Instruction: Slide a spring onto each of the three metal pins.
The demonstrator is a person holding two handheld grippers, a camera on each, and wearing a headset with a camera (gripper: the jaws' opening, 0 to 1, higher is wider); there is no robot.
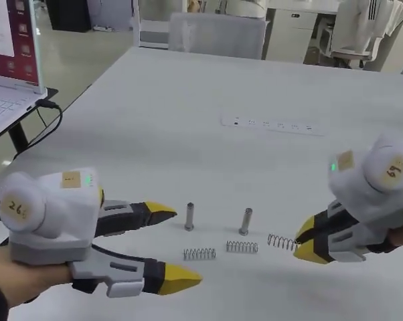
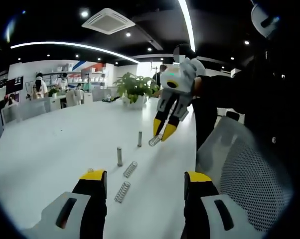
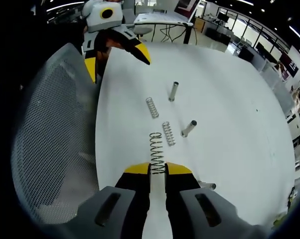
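Two short metal pins (image 1: 189,217) (image 1: 246,221) stand upright on the white table (image 1: 188,120). Two loose springs (image 1: 199,253) (image 1: 242,247) lie just in front of them. My right gripper (image 1: 302,245) is low at the right, shut on one end of a third spring (image 1: 280,241) that points toward the pins. In the right gripper view that spring (image 3: 157,147) sticks out from the closed gripper (image 3: 158,170) toward the pins (image 3: 189,128) (image 3: 173,91). My left gripper (image 1: 178,245) hovers open at the lower left, holding nothing. Its own view shows the left gripper (image 2: 146,177) open, with the pins (image 2: 119,156) (image 2: 139,138) ahead.
A white power strip (image 1: 275,125) lies on the table beyond the pins. An open laptop (image 1: 7,67) and its cable (image 1: 51,120) sit at the far left. A grey chair (image 1: 218,33) stands at the table's far edge, and a mesh chair back (image 3: 55,124) is close behind me.
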